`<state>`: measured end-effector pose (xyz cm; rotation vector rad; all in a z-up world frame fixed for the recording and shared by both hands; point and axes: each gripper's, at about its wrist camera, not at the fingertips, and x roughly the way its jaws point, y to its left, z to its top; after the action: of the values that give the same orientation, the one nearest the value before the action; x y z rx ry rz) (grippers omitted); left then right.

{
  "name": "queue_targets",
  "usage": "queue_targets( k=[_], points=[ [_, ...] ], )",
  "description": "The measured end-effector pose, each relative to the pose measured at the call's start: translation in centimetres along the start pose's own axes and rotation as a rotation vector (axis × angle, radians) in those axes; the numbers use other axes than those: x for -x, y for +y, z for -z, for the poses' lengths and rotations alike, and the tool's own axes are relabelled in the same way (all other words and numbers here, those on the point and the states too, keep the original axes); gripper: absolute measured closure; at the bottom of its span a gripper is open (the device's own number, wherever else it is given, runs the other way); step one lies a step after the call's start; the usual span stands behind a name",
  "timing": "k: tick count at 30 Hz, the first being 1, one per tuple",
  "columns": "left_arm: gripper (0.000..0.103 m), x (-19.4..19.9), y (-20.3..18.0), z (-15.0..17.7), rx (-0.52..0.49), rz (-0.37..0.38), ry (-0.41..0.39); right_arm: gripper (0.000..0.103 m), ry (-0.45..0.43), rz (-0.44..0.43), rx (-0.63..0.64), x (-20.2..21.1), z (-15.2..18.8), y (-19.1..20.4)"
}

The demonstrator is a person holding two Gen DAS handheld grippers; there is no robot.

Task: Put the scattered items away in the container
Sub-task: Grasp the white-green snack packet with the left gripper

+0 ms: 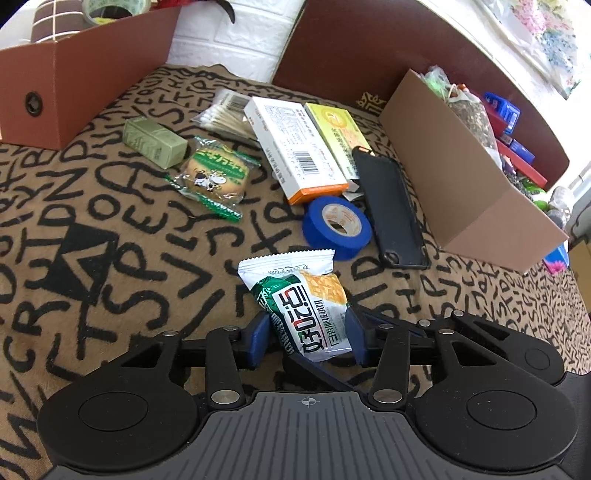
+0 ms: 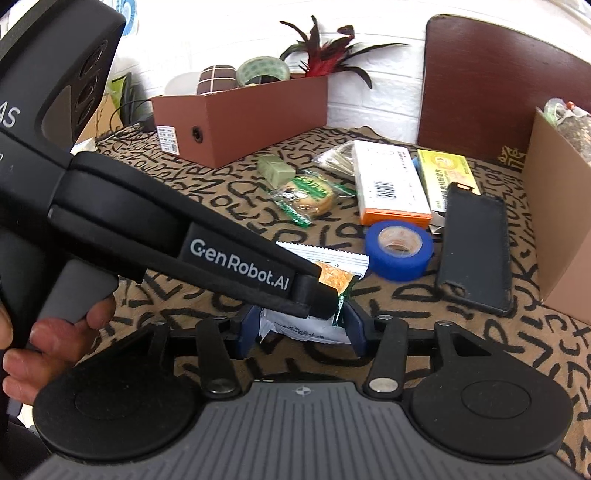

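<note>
both claws share one snack packet [image 1: 303, 310] near the front: left gripper [image 1: 308, 338] half-open, pads pinching its sides; right gripper [image 2: 301, 332] brackets the other end, contact unclear, likely steadying it toward the cardboard box [image 1: 476, 192] at right.

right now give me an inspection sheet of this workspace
surface: tan cloth with black lettering.
job's things: white-and-green snack packet at the near edge; blue tape roll, black phone case, white-and-orange box, yellow box, round biscuit pack, green carton, cotton swabs lie loose.
clutter: tan cardboard box already holds items.
grippers: left gripper and right gripper both pinch the snack packet.
cables: black cord behind the brown box.
surroundings: white brick wall.
</note>
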<state>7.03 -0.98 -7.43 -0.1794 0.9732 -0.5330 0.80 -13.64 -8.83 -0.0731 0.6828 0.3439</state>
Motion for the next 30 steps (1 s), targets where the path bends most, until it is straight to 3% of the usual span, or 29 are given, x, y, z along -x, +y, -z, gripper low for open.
queue_targets(
  k=[1, 4, 7, 9, 12, 15, 21, 30],
  points=[
    [0.036, -0.02, 0.11, -0.03, 0.009, -0.002, -0.004, 0.042, -0.002, 0.005, -0.004, -0.04, -0.02, 0.12],
    [0.036, -0.05, 0.22, -0.15, 0.016, -0.002, -0.009, 0.040, -0.006, 0.014, -0.003, -0.11, -0.25, 0.41],
    [0.047, -0.18, 0.24, -0.19, 0.007, 0.004, -0.003, 0.040, -0.009, 0.019, -0.012, -0.31, -0.48, 0.36],
    [0.046, -0.22, 0.22, -0.18, 0.008, 0.003, -0.004, 0.039, -0.006, 0.020, -0.023, -0.47, -0.52, 0.23],
    [0.038, -0.32, 0.27, -0.17, 0.011, 0.003, -0.009, 0.040, 0.000, 0.026, -0.023, -0.68, -0.44, 0.20],
    [0.046, -0.37, 0.15, -0.17, -0.002, 0.003, -0.005, 0.042, 0.004, 0.031, -0.024, -0.73, -0.45, 0.16],
    [0.043, -0.38, 0.12, -0.12, -0.002, 0.006, -0.007, 0.040, 0.009, 0.033, -0.036, -0.87, -0.43, 0.10],
    [0.055, -0.09, 0.16, 0.02, -0.004, 0.005, -0.006, 0.048, 0.020, 0.035, -0.030, -0.62, -0.52, 0.30]
  ],
)
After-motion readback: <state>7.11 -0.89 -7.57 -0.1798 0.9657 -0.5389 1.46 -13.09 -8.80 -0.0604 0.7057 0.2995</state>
